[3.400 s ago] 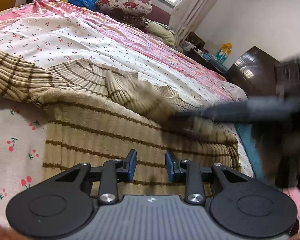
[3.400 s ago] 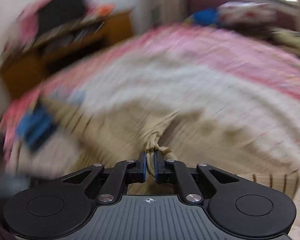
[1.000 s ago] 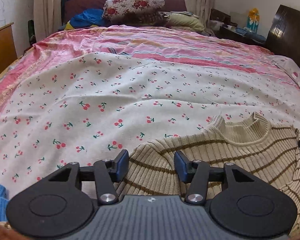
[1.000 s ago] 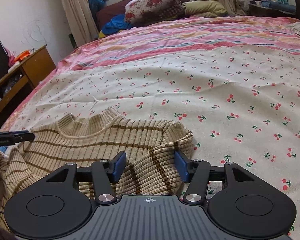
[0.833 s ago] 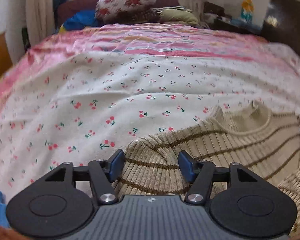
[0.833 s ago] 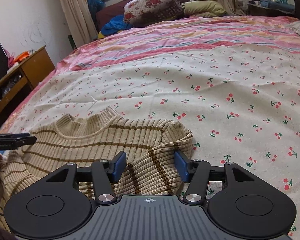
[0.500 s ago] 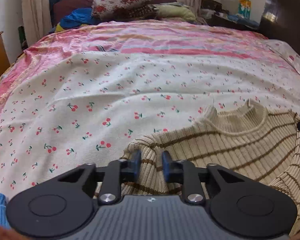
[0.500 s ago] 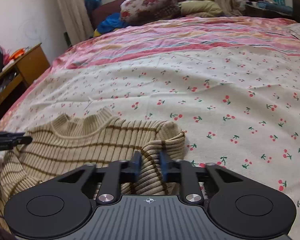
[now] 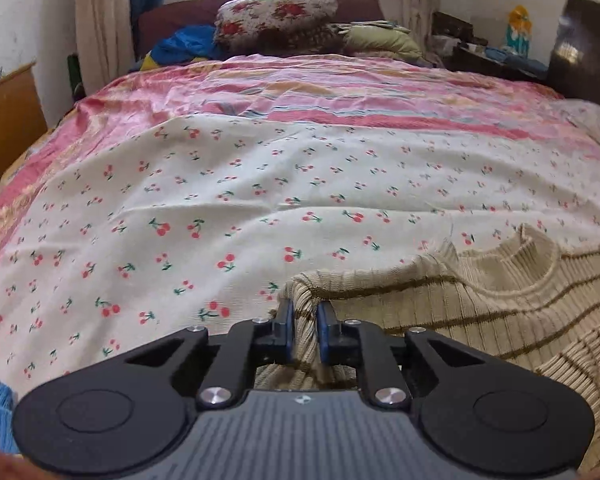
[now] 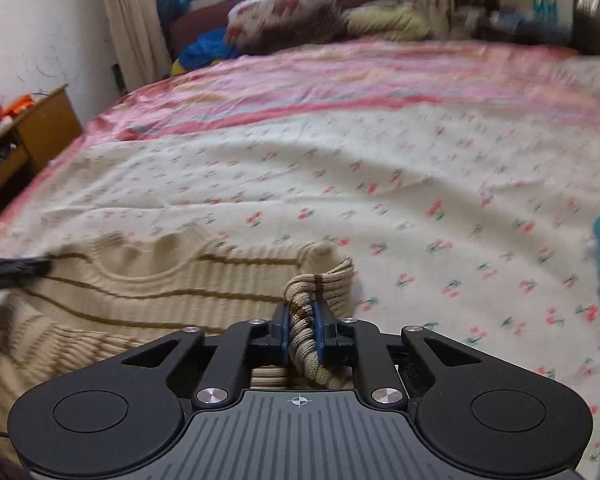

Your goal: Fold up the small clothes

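So the striped sweater was gripped at both shoulders by left gripper and right gripper, its folding unfinished.

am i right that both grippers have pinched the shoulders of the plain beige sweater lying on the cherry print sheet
Not quite: the sweater is beige with brown stripes, not plain, as both wrist views show. The rest holds: the left gripper and right gripper each pinch a shoulder, and it lies on the cherry print sheet.
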A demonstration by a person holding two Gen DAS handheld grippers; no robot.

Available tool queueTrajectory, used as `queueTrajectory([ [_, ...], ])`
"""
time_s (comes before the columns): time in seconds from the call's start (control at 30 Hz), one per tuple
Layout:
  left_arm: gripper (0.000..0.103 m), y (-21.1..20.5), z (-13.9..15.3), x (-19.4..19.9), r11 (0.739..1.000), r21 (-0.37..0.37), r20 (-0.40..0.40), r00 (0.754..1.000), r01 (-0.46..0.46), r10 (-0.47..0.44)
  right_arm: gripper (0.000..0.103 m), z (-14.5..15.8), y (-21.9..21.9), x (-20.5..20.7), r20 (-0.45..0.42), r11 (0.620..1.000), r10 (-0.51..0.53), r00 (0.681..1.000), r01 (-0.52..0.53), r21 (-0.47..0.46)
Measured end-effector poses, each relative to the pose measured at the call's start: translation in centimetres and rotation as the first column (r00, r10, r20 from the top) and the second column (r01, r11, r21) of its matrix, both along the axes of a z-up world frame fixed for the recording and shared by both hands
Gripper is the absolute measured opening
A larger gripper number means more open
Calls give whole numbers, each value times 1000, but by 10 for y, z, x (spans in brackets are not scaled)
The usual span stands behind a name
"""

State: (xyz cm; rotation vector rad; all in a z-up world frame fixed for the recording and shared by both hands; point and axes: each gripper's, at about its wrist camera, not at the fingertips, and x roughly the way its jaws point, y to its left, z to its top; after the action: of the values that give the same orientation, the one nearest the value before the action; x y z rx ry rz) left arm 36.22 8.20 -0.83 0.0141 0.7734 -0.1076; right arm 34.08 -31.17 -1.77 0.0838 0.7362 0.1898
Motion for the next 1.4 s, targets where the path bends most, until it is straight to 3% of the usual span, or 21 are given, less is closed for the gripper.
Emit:
queueTrajectory([
  [0.07, 25, 8, 6, 0, 1000, -27, -8, 1000, -3, 3, 41, 4, -9, 1, 5, 999, -31, 1000, 31, 25],
  [0.13, 25, 16, 14, -2, 997, -80, 5, 1000, 8, -7, 48, 12, -17, 3, 18, 998, -36, 999, 34, 61],
  [0.23, 29, 24, 24, -6, 993, -113, 58, 998, 26, -19, 57, 24, -15, 11, 79, 1000, 6, 997, -8, 24],
  [0.33, 44, 21, 25, -2, 991, -111, 64, 996, 69, -63, 58, 17, -1, 29, 46, 997, 76, 996, -74, -33],
  [0.4, 56, 12, 19, 5, 991, -57, 43, 992, 124, -122, 58, 8, 7, 40, 14, 990, 121, 993, -119, -78],
  [0.53, 58, -5, -2, 11, 982, 23, -23, 982, 188, -188, 60, -7, 11, 48, -62, 985, 162, 985, -165, -43],
  [0.6, 56, -13, -9, 6, 975, 63, -24, 977, 214, -213, 59, -8, 14, 41, -55, 979, 190, 980, -194, -63],
  [0.67, 42, -21, -8, 3, 970, 103, -18, 975, 221, -220, 39, -9, 22, 36, -51, 969, 206, 977, -211, -129],
  [0.7, 30, -23, -6, 4, 973, 112, -19, 979, 202, -201, 32, -8, 25, 34, -48, 966, 203, 978, -208, -155],
  [0.73, 25, -24, -4, 5, 975, 114, -20, 982, 189, -188, 17, -5, 26, 33, -46, 968, 191, 981, -196, -155],
  [0.77, 23, -24, -1, 6, 978, 112, -16, 985, 174, -173, 11, -2, 25, 34, -45, 974, 174, 984, -179, -140],
  [0.87, 17, -23, 7, 7, 983, 138, 26, 991, 123, -128, 9, 13, 20, 30, 17, 985, 123, 992, -120, -122],
  [1.0, 17, -16, 9, 17, 994, 95, 50, 997, 53, -58, 8, 28, 9, 39, 85, 995, 43, 995, -35, -95],
  [1.07, 18, -19, -6, 24, 993, 113, 21, 999, 32, -34, 9, 22, 8, 48, 74, 995, 6, 997, 1, -99],
  [1.13, 18, -22, -11, 22, 991, 129, 44, 999, 20, -26, 9, 2, 13, 56, 31, 989, -6, 1000, 11, -150],
  [1.2, 25, -17, -5, 20, 996, 90, 39, 999, -1, -3, 12, -12, 19, 57, 23, 983, -22, 999, 26, -180],
  [1.3, 27, -1, 14, 13, 1000, 18, 57, 998, -18, 17, 19, -2, 16, 50, 44, 989, -43, 998, 49, -140],
  [1.4, 28, 11, 32, -5, 999, -8, 104, 993, -47, 48, 25, 20, 17, 27, 146, 982, -24, 989, 51, -182],
])
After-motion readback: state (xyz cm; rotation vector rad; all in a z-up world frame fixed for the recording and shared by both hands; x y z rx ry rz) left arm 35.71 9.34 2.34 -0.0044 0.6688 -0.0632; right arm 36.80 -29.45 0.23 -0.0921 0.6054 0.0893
